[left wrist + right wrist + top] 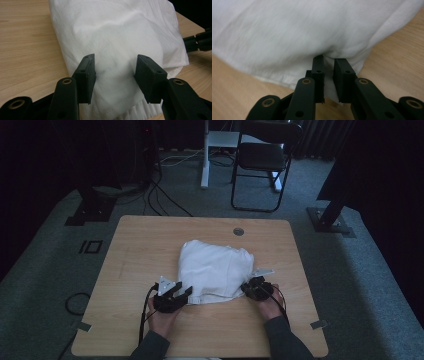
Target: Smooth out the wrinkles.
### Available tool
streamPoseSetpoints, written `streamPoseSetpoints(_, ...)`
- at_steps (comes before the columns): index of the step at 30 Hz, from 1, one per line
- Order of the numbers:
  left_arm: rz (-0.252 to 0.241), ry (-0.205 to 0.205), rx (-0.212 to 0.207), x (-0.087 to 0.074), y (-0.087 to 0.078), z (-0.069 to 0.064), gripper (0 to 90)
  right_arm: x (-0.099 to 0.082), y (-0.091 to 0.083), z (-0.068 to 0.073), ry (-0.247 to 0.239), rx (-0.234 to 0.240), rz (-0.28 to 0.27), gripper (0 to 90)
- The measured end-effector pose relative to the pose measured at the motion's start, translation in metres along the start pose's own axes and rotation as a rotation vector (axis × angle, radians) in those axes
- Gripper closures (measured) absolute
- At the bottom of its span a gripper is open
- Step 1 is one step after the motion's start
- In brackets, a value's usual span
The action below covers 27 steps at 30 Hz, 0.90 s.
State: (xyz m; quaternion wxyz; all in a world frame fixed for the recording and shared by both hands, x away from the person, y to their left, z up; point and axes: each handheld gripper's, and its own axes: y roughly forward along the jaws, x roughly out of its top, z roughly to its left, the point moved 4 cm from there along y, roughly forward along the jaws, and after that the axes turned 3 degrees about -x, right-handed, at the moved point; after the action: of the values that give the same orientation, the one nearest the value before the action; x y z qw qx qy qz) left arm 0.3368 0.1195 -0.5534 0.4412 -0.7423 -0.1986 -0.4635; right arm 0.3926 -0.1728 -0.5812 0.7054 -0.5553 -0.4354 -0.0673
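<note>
White cloth (214, 269), folded into a puffy bundle, lies near the middle of the wooden table (145, 245), closer to the person's edge than the far edge. Bare wood runs on all sides of it: wide strip to the left, narrower strip to the right, open band behind up to the round grommet (238, 231), and a band in front where the hands come in. Left gripper (176, 293) sits at the cloth's near-left corner, right gripper (252, 287) at its near-right corner, well apart from each other. High view shows both hands, sleeves, trailing cables, grey carpet (350, 270) around the table, a black folding chair (262, 157) and a white desk leg (205, 155) beyond the far edge. Left gripper view gives what the high view cannot: jaws stand about half open, cloth (115, 37) bulging between them, pads apart from the fabric sides, nothing clamped; hem ribbing shows at the bottom, and the other gripper's black parts (198, 41) sit at the far right past the cloth's edge. Right gripper view: jaws nearly closed, narrow gap, a fold of cloth (299, 32) at the hem sits in that gap; whether the pads actually press it cannot be told. Table edge not seen in either gripper view.
</note>
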Motion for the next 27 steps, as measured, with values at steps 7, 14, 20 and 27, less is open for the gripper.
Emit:
streamPoseSetpoints(7, -0.011, -0.015, 0.014, 0.003, 0.010, -0.004, 50.4, 0.015, 0.016, -0.007, 0.020, -0.013, -0.029, 76.7)
streamPoseSetpoints(14, -0.038, -0.040, 0.026, 0.016, 0.023, 0.005, 48.6, 0.033, 0.033, -0.019, 0.038, -0.043, -0.042, 68.6)
streamPoseSetpoints(20, -0.073, 0.018, 0.081, 0.029, 0.004, 0.026, 46.8, 0.025, 0.008, -0.031, 0.108, -0.064, -0.047, 43.2)
streamPoseSetpoints(27, -0.056, 0.053, 0.146, 0.027, -0.026, 0.058, 46.9, 0.009, -0.039, -0.036, 0.108, -0.096, -0.147, 38.7)
